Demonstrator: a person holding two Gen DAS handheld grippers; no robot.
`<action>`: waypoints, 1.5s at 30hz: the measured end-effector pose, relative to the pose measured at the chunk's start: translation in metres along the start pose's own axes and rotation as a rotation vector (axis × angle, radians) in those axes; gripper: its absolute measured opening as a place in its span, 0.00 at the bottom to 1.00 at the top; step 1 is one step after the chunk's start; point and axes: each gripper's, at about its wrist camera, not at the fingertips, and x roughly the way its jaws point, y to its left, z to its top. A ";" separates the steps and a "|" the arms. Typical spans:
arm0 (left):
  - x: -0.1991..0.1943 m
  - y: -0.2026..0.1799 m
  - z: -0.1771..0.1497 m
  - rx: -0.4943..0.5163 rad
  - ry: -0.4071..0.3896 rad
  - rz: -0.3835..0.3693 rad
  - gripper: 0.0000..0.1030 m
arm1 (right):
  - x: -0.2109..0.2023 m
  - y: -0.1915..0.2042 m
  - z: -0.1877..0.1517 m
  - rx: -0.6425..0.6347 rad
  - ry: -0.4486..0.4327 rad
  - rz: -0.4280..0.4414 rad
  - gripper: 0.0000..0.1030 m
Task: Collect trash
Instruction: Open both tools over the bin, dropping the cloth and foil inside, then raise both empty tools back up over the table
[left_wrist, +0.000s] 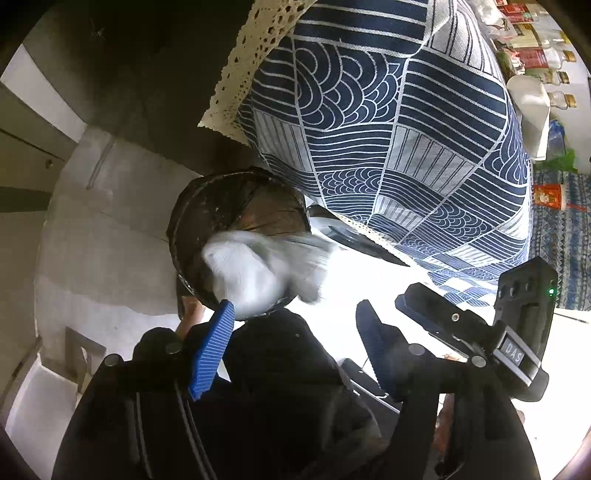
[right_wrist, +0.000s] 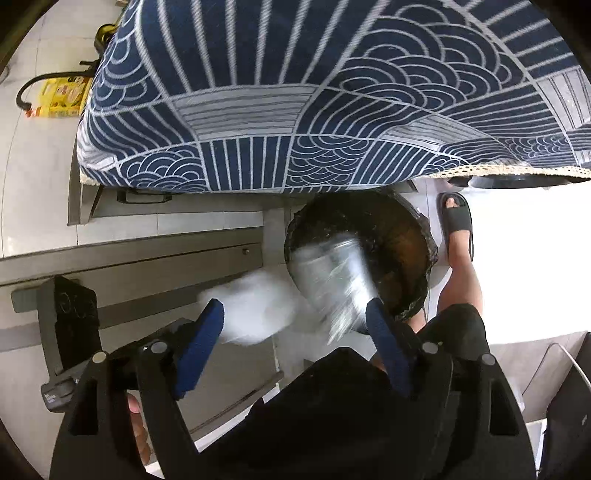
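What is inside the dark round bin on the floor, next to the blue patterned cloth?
The bin shows a brown inner wall with pale specks. A blurred clear plastic piece and a white wad are above its opening. These hide the bottom, so other trash cannot be seen.

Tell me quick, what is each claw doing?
Left claw: open, white wad dropping loose.
Right claw: open, clear crumpled plastic falling toward bin.

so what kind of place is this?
Looks like a home dining or kitchen area: a table under a blue patterned tablecloth, a round bin on the tiled floor beside it, and jars and bottles crowded on a surface behind.
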 end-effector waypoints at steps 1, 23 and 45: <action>-0.001 0.000 0.001 -0.001 -0.003 -0.001 0.64 | -0.003 -0.001 0.000 0.001 -0.011 -0.007 0.76; -0.043 -0.033 0.010 0.113 -0.091 -0.012 0.70 | -0.085 0.005 -0.009 -0.033 -0.210 0.002 0.91; -0.105 -0.136 0.026 0.415 -0.258 0.035 0.93 | -0.220 0.026 -0.032 -0.100 -0.599 0.039 0.95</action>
